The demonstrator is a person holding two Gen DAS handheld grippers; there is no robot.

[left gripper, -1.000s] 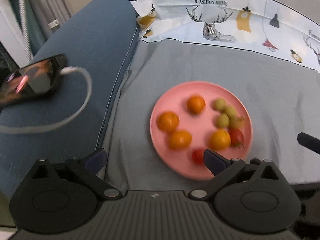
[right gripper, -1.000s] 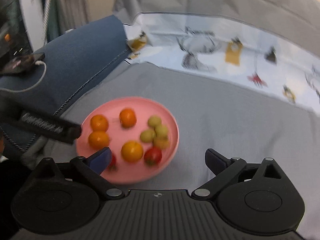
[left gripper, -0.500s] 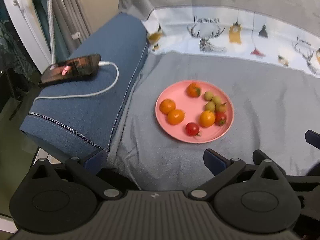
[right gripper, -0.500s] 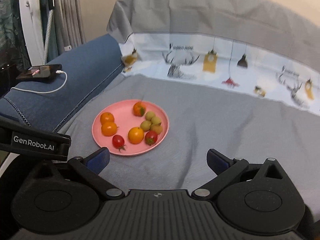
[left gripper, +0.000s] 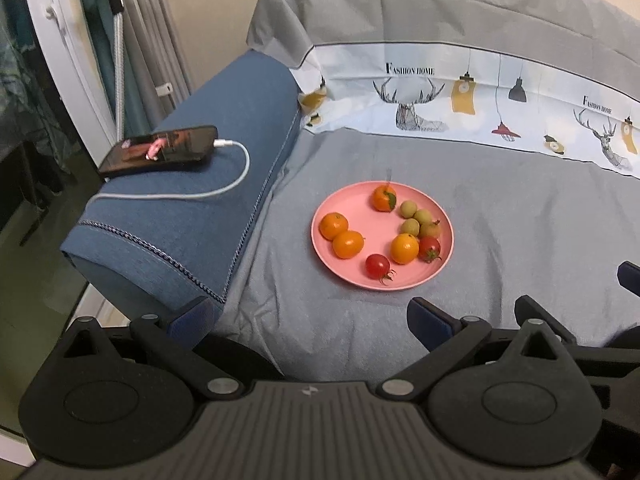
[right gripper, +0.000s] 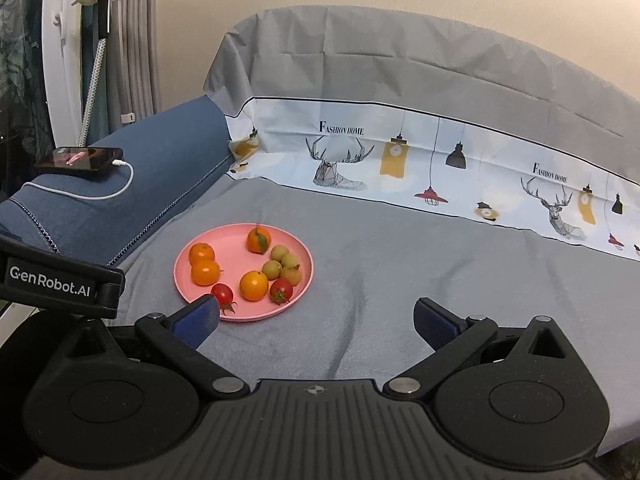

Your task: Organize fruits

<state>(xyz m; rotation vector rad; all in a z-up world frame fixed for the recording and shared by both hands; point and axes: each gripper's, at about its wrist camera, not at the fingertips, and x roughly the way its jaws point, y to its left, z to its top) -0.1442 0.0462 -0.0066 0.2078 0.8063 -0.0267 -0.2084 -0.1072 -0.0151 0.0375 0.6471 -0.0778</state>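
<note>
- Left gripper (left gripper: 308, 318), seen from the left wrist camera, fills the bottom of the frame; we see its jaws spread wide apart with nothing between them, held above grey cloth (left gripper: 520, 216).
- We find the pink plate (left gripper: 352, 276) just right of the frame's centre, lying flat on the cloth, well beyond the blue pads.
- We count four oranges: two touching at the plate's left (left gripper: 334, 226), one with a green leaf at the top edge (left gripper: 384, 199), one lower right (left gripper: 405, 249).
- Four small green fruits (left gripper: 416, 220) cluster at the plate's upper right; one red tomato (left gripper: 429, 248) sits against the lower right orange, another (left gripper: 377, 266) lies near the plate's lower rim.
- On the blue armrest (left gripper: 192, 240) in the left of the frame we see a phone (left gripper: 160, 150) with a white cable (left gripper: 224, 188) plugged in.

- Right gripper (right gripper: 316, 316), from the right wrist camera, also stands wide apart and empty at the bottom of the frame.
- We see the plate (right gripper: 228, 240) left of centre here, its lower left rim partly hidden behind the left blue pad (right gripper: 196, 316); whether pad and plate touch we cannot tell.
- The same fruits lie on it, oranges (right gripper: 205, 273) at left, green fruits (right gripper: 286, 266) at right, tomatoes (right gripper: 281, 290) toward the lower rim.
- A black bar marked GenRobot.AI (right gripper: 52, 284) crosses the left edge, and a printed deer border (right gripper: 340, 164) runs along the cloth across the upper middle.
</note>
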